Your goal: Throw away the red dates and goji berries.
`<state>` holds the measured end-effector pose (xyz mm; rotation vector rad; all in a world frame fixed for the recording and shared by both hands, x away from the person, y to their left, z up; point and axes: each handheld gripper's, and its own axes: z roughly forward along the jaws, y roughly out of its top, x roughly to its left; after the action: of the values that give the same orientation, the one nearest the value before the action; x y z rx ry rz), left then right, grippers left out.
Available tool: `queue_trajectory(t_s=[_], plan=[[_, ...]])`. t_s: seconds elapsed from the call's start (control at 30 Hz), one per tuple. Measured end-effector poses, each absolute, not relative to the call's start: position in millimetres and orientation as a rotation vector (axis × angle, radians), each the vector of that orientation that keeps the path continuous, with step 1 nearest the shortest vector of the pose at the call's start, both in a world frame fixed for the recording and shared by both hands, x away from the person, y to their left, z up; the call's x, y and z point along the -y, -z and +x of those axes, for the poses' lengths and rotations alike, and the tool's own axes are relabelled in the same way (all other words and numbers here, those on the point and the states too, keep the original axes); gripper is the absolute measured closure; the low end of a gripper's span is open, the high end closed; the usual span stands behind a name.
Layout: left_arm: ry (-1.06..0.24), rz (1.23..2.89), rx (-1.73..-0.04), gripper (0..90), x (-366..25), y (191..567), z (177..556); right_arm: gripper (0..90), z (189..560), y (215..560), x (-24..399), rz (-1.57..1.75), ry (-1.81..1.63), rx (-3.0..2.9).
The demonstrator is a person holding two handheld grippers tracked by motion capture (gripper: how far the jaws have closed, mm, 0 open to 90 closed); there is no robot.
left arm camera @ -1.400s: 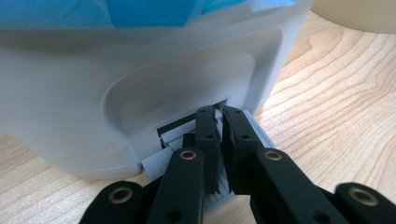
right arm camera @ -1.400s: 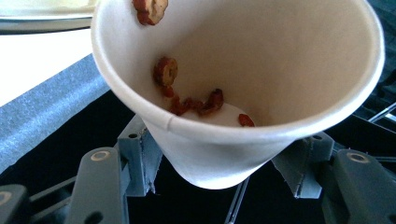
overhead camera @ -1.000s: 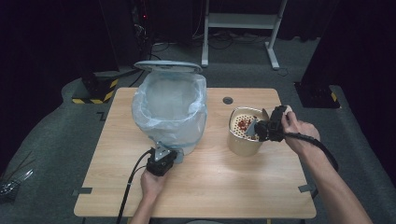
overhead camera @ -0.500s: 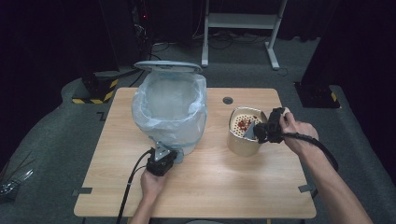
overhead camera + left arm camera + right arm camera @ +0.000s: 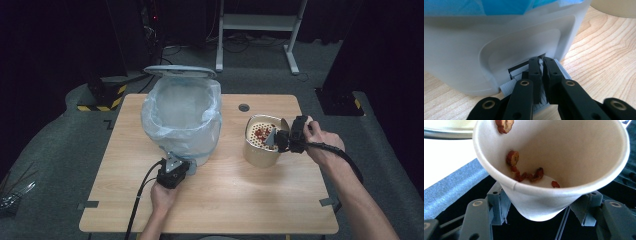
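From the high view, no readable writing on anything at the table. The left hand [image 5: 162, 196] reaches in from the bottom edge, forearm straight up the frame, planting the left gripper [image 5: 176, 168] against the foot of the white bin [image 5: 182, 117] lined with a pale blue bag. The right forearm comes in from the lower right, wrist bent inward, and the right gripper [image 5: 278, 140] points left, holding a paper cup [image 5: 280, 129] tipped over the rim of a beige canister [image 5: 261, 150] with red pieces on its perforated top.

In the left gripper view, the jaws are pressed all but together, tips down on a ribbed white pedal [image 5: 509, 87] at the bin's base [image 5: 499, 50], on the wooden table [image 5: 604, 62].

In the right gripper view, the jaws stand either side of the paper cup [image 5: 554, 195], pads clamped on its walls. The cup lies tilted, mouth toward the camera, dried red fruit slices [image 5: 524, 173] clinging inside.
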<state>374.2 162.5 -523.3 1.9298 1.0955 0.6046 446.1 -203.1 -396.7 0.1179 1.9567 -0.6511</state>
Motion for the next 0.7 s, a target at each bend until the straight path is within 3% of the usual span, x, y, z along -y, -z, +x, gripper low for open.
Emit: queue_trajectory(t_s=[0.47, 0.7], plan=[[-0.604, 1.93, -1.096, 85.0, -162.6, 523.2, 374.2, 38.4, 444.1, 402.3, 203.7, 0.12, 0.645, -1.981], [-0.606, 1.93, -1.095, 85.1, -162.4, 523.3, 374.1, 38.3, 443.8, 395.5, 209.7, 0.244, 0.48, -2.065]])
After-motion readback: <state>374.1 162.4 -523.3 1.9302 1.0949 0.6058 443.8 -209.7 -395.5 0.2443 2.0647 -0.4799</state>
